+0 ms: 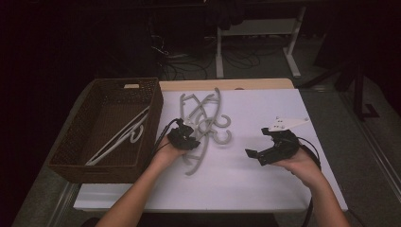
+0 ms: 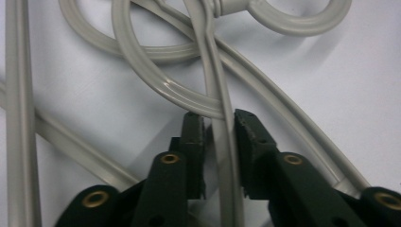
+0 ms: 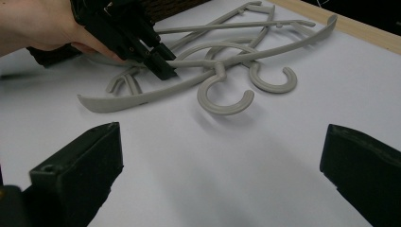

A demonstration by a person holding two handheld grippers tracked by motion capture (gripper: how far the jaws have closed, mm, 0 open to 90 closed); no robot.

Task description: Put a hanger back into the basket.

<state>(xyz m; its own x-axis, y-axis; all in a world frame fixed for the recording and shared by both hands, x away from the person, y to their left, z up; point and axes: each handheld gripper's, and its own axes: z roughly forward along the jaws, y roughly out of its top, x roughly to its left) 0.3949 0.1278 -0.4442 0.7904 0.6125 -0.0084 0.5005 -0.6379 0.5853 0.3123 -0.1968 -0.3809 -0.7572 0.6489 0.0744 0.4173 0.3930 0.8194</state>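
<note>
hanger between left gripper jaws

Pale grey plastic hangers, tangled flat on the white table, hooks overlapping, beside the wicker basket

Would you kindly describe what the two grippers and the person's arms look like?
Both grippers, left and right, are black with two blocky jaws and brass-coloured rivets. The right one carries a grey three-cornered plate. A black cable trails from each. The forearms are bare, no sleeves.
</note>
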